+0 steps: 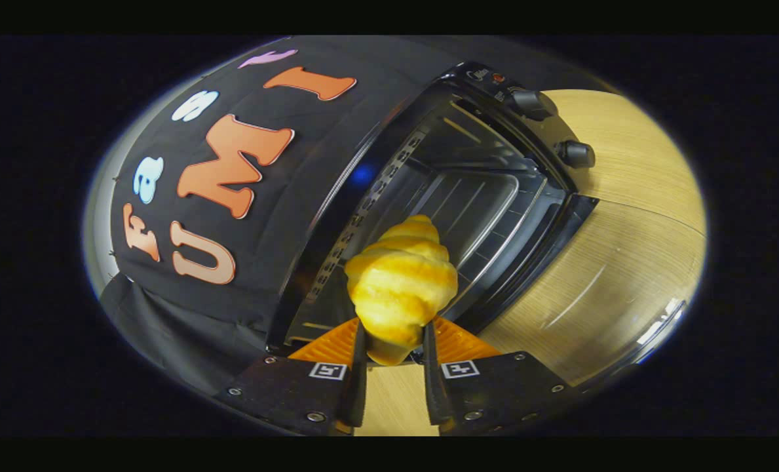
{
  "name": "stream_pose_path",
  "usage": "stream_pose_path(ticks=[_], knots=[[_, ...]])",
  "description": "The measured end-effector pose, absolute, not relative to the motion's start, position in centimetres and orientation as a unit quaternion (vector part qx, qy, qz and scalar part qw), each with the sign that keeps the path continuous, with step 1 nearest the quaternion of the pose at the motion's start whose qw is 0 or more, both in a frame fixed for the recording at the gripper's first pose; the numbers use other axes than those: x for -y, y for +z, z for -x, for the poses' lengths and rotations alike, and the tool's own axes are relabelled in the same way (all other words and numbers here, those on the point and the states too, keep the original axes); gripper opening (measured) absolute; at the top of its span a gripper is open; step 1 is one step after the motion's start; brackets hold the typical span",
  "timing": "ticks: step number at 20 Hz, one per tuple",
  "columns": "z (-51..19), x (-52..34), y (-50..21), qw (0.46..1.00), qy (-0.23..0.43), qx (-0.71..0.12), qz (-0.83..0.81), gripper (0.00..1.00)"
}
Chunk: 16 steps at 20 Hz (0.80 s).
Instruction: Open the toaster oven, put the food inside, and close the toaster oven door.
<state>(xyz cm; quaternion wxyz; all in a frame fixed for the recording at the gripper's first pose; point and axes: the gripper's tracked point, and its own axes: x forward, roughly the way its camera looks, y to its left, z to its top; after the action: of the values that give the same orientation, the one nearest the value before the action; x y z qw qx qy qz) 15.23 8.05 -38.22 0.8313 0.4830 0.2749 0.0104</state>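
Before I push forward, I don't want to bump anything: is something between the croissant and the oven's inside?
Nothing visible blocks it. The gripper is shut on the croissant, the toaster oven beyond it gapes open, and the rack inside looks bare.

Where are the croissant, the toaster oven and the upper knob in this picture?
croissant (402, 282): gripper view, middle of its ridged body, held between the fingers.
toaster oven (474, 210): gripper view, back wall of its open cavity.
upper knob (528, 101): gripper view, its front face.
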Motion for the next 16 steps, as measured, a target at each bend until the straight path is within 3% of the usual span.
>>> stream_pose_path(ticks=[5, 9, 16], knots=[[-16.9, -8.3, -38.5, 0.821, 0.003, -0.258, -0.509, 0.43], [-17.6, -8.5, -38.8, 0.807, -0.005, -0.259, -0.53, 0.63], [-16.8, -7.7, -38.7, 0.821, -0.013, -0.255, -0.51, 0.73]])
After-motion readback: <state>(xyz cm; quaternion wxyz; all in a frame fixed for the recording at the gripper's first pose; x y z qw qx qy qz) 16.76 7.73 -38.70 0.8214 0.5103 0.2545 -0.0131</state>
